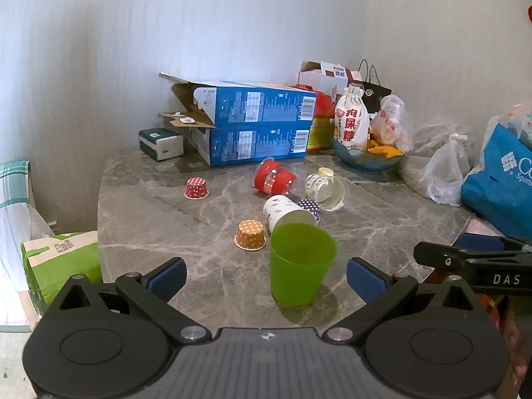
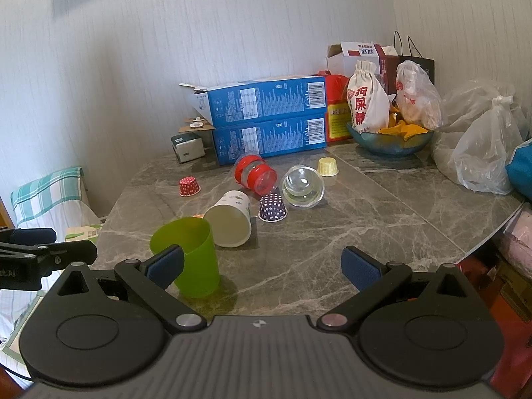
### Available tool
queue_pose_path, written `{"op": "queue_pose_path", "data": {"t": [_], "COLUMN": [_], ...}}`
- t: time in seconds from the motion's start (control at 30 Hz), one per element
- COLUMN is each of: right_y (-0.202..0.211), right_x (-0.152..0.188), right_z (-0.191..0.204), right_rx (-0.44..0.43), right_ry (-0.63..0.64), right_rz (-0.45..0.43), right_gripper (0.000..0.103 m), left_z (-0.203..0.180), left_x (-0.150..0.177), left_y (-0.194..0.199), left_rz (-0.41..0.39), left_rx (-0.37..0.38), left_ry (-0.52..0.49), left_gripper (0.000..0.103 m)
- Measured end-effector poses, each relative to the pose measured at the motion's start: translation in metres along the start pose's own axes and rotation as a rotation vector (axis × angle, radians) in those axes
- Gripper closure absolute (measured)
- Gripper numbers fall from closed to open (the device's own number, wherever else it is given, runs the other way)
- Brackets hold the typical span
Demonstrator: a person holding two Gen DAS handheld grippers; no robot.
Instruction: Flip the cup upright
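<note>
A green plastic cup [image 1: 299, 266] stands upright on the grey marble table [image 1: 166, 219], between the wide-open fingers of my left gripper [image 1: 266, 277], touching neither pad. In the right wrist view the green cup [image 2: 191, 259] is just beyond the left pad of my open, empty right gripper [image 2: 262, 266]. Behind it a white paper cup [image 1: 286, 212] lies on its side, as do a red-banded clear cup [image 1: 274, 178] and a clear cup [image 1: 326, 188].
Small dotted paper cups sit upside down: orange [image 1: 250, 234], red [image 1: 196, 188], navy [image 2: 272, 207], yellow [image 2: 327, 167]. Two blue boxes [image 1: 252, 126], a bowl with bags [image 1: 365, 156] and plastic bags [image 1: 445, 166] line the back and right. The table edge drops at left.
</note>
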State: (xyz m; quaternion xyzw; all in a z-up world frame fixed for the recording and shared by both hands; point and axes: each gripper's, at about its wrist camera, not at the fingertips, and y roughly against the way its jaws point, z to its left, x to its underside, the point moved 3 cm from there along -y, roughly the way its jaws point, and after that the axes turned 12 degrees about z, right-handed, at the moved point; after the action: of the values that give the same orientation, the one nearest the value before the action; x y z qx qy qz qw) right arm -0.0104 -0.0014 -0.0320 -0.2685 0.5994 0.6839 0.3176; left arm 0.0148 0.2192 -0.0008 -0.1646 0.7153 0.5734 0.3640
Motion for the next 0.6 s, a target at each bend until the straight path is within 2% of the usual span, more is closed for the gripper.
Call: {"op": "queue_pose_path", "data": {"t": [0.47,0.6], "right_y": [0.005,0.001], "right_x": [0.002,0.007], "right_z": [0.000,-0.001], "right_rx": [-0.007,-0.004], "right_ry": [-0.006,-0.008], "right_rz": [-0.023,-0.046], "right_gripper": [0.001,0.001], "left_z": [-0.007,-0.007], "left_x": [0.012,0.018], "left_y": [0.007,-0.001], "left_rz": [-0.079,-0.065], "left_rx": [0.018,0.020], "left_ry": [-0.034,-0.036], "left_gripper": [0.000,0.000]}}
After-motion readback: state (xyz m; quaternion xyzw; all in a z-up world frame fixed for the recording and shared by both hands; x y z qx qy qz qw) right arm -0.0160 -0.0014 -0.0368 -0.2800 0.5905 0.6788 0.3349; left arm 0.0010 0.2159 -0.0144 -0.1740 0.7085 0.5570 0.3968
